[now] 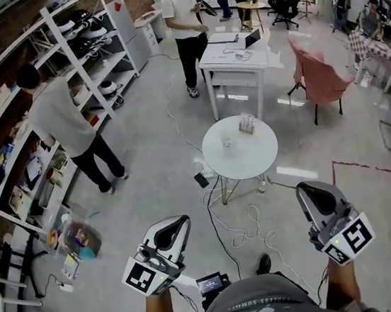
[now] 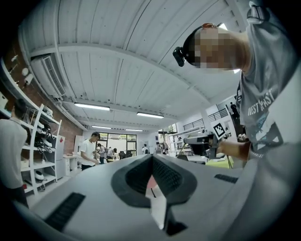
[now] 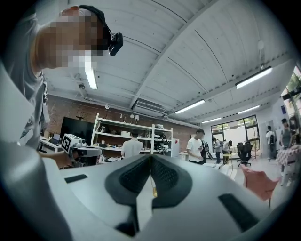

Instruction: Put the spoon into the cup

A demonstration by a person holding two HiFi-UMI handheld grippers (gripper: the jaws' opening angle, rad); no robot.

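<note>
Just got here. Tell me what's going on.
A standing person holds a grey handheld gripper in each hand. The left gripper and right gripper both have fingers shut, with nothing between them. The round white table stands some way ahead, holding small items too tiny to identify. Neither gripper is near it, so nothing has been picked up yet.

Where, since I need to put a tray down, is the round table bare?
The round table is bare across its near half. Its far side is crowded: a cup and a small rack stand there. Cables clutter the floor before it.
</note>
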